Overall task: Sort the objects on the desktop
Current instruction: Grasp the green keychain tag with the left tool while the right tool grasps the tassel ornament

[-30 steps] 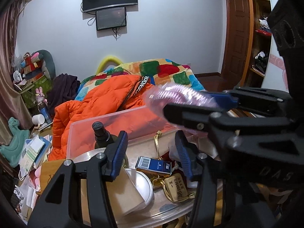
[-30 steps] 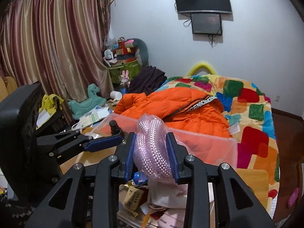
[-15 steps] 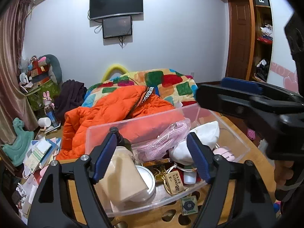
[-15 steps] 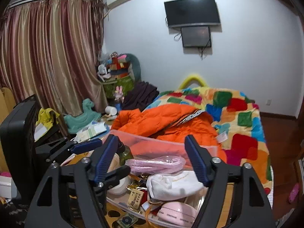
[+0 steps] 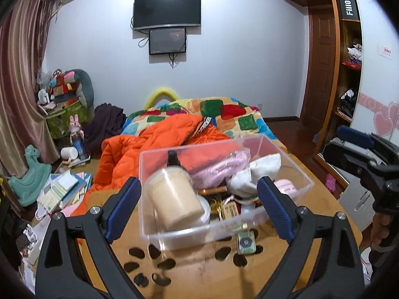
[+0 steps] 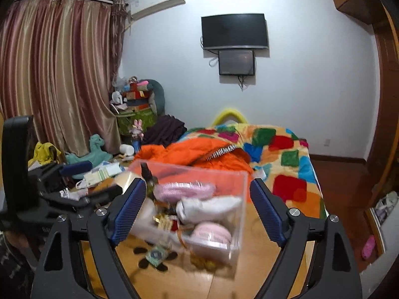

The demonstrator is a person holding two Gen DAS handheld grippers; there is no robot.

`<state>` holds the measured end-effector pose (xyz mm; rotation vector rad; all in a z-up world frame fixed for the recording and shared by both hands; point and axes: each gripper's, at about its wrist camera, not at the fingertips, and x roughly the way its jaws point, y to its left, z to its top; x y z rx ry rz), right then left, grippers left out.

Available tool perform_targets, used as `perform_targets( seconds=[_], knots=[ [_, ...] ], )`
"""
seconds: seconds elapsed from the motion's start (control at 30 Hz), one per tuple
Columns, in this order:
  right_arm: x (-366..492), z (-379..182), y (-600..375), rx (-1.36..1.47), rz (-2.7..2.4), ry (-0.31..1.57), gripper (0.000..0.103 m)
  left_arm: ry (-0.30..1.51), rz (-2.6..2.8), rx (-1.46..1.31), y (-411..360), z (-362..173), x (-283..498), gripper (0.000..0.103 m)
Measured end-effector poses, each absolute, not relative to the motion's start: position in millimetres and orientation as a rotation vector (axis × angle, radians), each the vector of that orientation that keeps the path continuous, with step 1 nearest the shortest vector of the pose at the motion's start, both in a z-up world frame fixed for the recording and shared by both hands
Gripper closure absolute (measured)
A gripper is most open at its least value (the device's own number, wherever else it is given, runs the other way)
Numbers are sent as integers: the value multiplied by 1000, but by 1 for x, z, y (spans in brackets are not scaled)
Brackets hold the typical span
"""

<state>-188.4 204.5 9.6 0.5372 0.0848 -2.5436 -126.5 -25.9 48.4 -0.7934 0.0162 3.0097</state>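
Note:
A clear plastic bin [image 5: 294,172] [image 6: 243,199] stands on the wooden table [image 5: 214,271] [image 6: 254,224]. It holds a pink rope bundle [image 5: 219,167] [image 6: 184,189], a cream jar [image 5: 172,199], a dark bottle [image 5: 172,157], a white cloth pouch [image 5: 254,174] [image 6: 209,206], a pink case [image 6: 212,231] and small tags. A small green packet [image 5: 245,241] [image 6: 155,254] lies on the table before the bin. My left gripper [image 5: 197,206] is open and empty in front of the bin. My right gripper [image 6: 197,211] is open and empty, held back from the bin.
A bed with a patchwork quilt [image 5: 224,114] and an orange jacket [image 5: 154,142] lies behind the table. Books and toys [image 5: 62,186] clutter the floor at left. A wardrobe [image 5: 349,74] stands at right. The table has dark oval cut-outs [image 5: 159,264].
My right gripper opened and let go of the pink rope bundle, which now lies in the bin. Both grippers have pulled back and away from the bin.

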Motion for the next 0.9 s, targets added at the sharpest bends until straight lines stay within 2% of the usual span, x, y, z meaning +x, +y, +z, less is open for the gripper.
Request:
perform_targets(
  seconds=[0.27,0.43,0.53,0.6,0.67,0.9],
  knots=[
    [-191,-36,222,745,-2556,2,20,17,2983,-942,-17,9,-121,8],
    [-182,-57,226,752,-2630,88,20,19,2936,-1008,-5,-12,-119,8],
    [-183,-69,231,798,-2610,71,20,23,2909,-1025,6,-23,-118,9],
    [-185,-76,236,824,-2594,46,20,28,2884,-1047,13,-29,-118,16],
    [-187,-83,241,856,-2580,15,20,52,2861,-1090,20,-37,-123,28],
    [-191,-101,235,916,-2529,2,22,77,2837,-1176,32,-52,-139,37]
  ],
)
